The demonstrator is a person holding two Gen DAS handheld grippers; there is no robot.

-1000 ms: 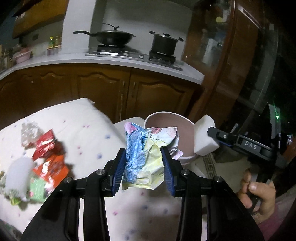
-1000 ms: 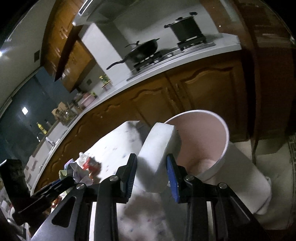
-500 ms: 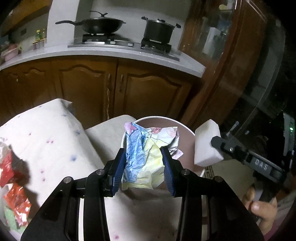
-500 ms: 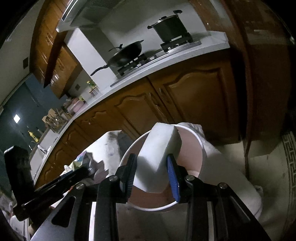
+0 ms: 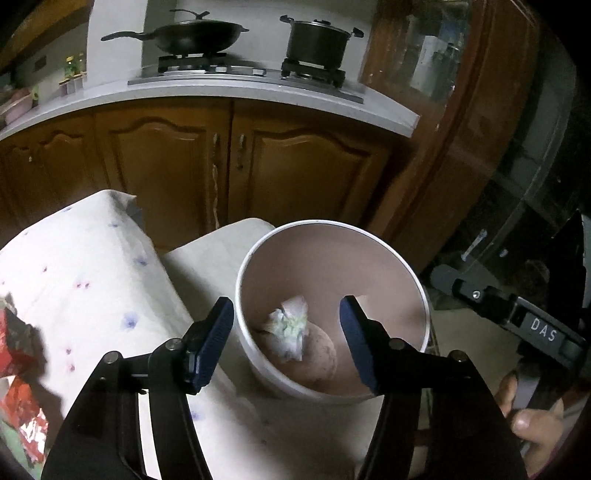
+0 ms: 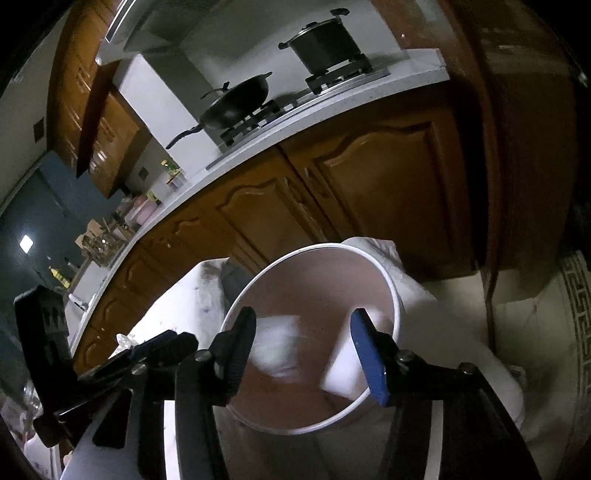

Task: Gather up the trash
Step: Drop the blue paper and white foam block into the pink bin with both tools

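Note:
A white round bin [image 5: 406,273] with a pinkish inside stands beside the table. My left gripper [image 5: 287,325] is open and empty above its rim. A crumpled colourful wrapper [image 5: 290,328] lies in the bin's bottom. My right gripper [image 6: 303,334] is open above the bin [image 6: 395,295]. A white foam block [image 6: 343,376] is inside the bin, blurred, by the right finger; a second blurred white patch [image 6: 277,347] shows beside it. The right gripper's body [image 5: 517,317] shows at the right of the left wrist view.
A table with a dotted white cloth [image 5: 85,266] is at the left, with red wrappers [image 5: 18,339] at its left edge. Wooden cabinets [image 5: 229,162] and a counter with a wok [image 5: 199,35] and pot [image 5: 317,38] stand behind.
Both grippers moved over the bin and opened. The colourful wrapper left the left gripper and lies in the bin; the white foam block left the right gripper and is in the bin.

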